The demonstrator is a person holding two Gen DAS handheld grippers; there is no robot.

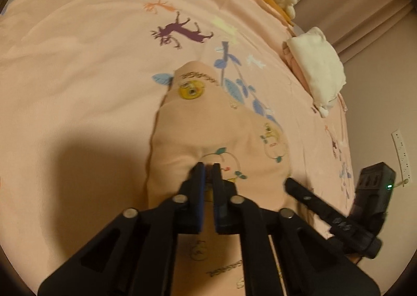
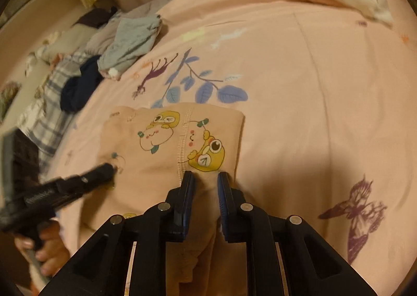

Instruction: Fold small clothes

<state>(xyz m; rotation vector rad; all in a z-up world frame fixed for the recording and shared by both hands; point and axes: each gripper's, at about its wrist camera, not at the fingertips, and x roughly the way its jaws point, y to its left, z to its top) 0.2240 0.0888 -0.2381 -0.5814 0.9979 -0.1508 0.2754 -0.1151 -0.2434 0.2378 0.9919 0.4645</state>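
Observation:
A small peach garment (image 1: 208,124) printed with yellow cartoon frogs lies on the pink bedsheet (image 1: 78,61). My left gripper (image 1: 208,167) is shut on a fold of it at its near edge. The same garment (image 2: 172,145) shows in the right wrist view, partly folded. My right gripper (image 2: 206,175) grips the garment's near right corner, with cloth bunched between the narrowly parted fingers. The left gripper's finger (image 2: 104,169) comes in from the left onto the garment's left edge. The right gripper's finger (image 1: 302,191) shows at the right of the left wrist view.
A grey-blue folded garment (image 2: 133,41) and a pile of mixed clothes (image 2: 52,98) lie at the bed's far left. White and peach folded clothes (image 1: 320,72) lie by the right edge. A wall socket strip (image 1: 402,155) is on the wall past the bed.

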